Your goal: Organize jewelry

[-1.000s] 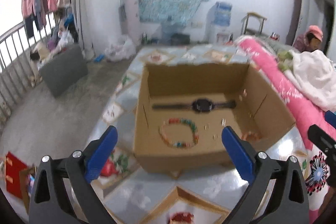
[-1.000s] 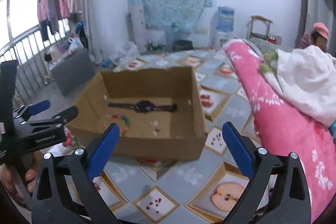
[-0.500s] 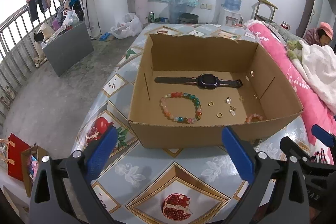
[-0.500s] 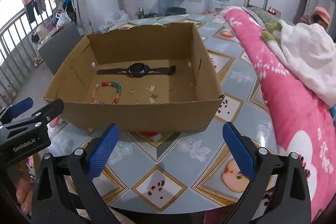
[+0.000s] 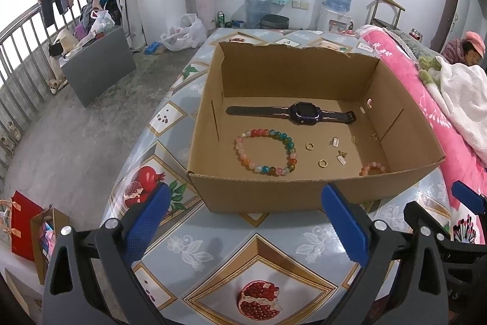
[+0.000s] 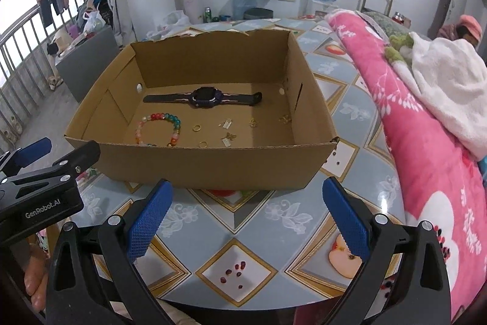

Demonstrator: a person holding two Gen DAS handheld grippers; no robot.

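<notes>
1. Left wrist view. My left gripper [image 5: 243,221] sits at the bottom of the frame, blue pads spread wide, nothing between them. Centre frame: cardboard box [image 5: 304,191], open-topped, on the fruit-patterned tablecloth [image 5: 258,258].
2. Box contents, same view: dark watch [image 5: 301,112] laid flat along the far wall; multicoloured bead bracelet [image 5: 264,152] left of centre; two gold rings [image 5: 310,146] to its right; small gold charms [image 5: 341,157] right of those; small orange bead bracelet [image 5: 373,167] at the near right corner, partly hidden by the wall. No writing legible here.
3. Right wrist view. My right gripper [image 6: 246,218] fills the bottom of the frame, fingers likewise apart and empty. The box sits centre, watch at the back, jewelry in front.
4. Lower left of this view: the left gripper's black body, printed "GenRobot.AI". Pink blanket [image 6: 420,142] at the right.
</notes>
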